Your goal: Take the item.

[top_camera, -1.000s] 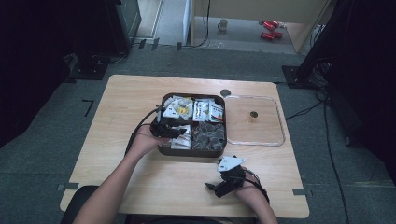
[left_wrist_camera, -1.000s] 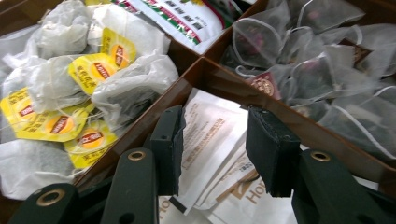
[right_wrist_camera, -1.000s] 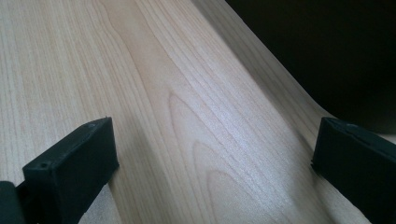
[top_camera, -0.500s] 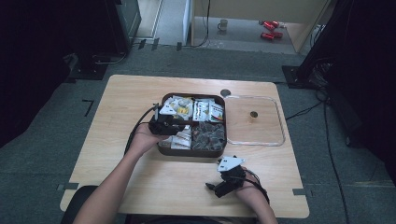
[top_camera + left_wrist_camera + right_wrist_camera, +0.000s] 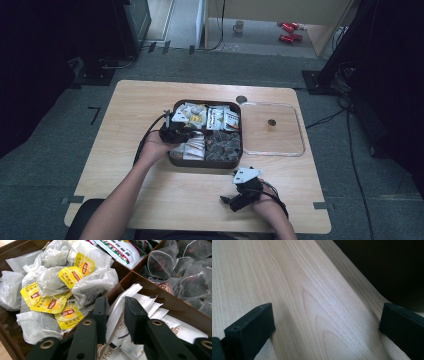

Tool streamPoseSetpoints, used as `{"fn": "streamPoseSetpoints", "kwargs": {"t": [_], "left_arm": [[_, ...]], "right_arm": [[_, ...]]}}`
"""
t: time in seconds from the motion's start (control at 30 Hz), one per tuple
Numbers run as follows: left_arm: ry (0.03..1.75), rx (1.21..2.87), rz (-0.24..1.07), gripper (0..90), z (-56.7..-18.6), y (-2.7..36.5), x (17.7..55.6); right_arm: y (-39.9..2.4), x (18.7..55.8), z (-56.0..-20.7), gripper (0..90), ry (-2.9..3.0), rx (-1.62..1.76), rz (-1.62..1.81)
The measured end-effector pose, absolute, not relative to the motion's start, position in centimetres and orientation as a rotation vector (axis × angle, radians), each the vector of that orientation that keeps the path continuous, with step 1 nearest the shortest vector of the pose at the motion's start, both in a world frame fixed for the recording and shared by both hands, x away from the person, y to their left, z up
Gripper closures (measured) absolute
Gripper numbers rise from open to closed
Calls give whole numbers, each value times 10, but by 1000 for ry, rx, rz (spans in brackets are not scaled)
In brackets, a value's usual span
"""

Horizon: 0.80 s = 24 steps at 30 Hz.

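clenching on a white paper sachet (image 5: 117, 312) in the near-left compartment of the brown divided box (image 5: 173, 159), left claw (image 5: 114, 315) poised to lift; right claw (image 5: 325, 322) released, idle over pale wooden surface (image 5: 312, 290).

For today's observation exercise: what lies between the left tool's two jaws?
A white paper sachet stands between the jaws of the left tool, over the tray's sachet compartment, as the left gripper view shows.

A recording studio or lab: a pale wooden table (image 5: 150, 100) stands alone on grey carpet (image 5: 60, 165) with black tape marks (image 5: 94, 114), flanked by dark curtains (image 5: 45, 55), black stand bases (image 5: 315, 80) and trailing cables (image 5: 350, 145).
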State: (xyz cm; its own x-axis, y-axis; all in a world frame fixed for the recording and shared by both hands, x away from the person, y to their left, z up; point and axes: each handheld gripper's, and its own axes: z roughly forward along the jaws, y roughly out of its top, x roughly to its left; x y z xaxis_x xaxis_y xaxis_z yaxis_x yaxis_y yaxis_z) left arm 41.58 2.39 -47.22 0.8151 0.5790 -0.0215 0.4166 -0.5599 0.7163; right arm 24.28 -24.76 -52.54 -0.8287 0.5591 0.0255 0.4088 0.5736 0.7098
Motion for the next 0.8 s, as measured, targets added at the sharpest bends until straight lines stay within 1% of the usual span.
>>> {"fn": "streamPoseSetpoints", "kwargs": {"t": [0.1, 0.13, 0.2, 0.3, 0.67, 0.77, 0.8], "left_arm": [[735, 2253, 265, 798, -472, 23, 417], [736, 2253, 264, 798, -472, 23, 417], [725, 2268, 267, 848, -472, 23, 417], [729, 2265, 255, 869, -471, 23, 417], [763, 2212, 225, 882, -458, 32, 415], [785, 2154, 179, 883, -449, 39, 414], [780, 2160, 186, 883, -446, 40, 412]], "right_arm": [[-248, 243, -525, 0, 2603, 811, 1096], [-248, 243, -525, 0, 2603, 811, 1096], [-248, 243, -525, 0, 2603, 812, 1096], [-248, 242, -525, 0, 2601, 814, 1095], [-248, 242, -525, 0, 2600, 815, 1094], [-248, 242, -525, 0, 2600, 815, 1094], [-248, 242, -525, 0, 2600, 816, 1095]]}}
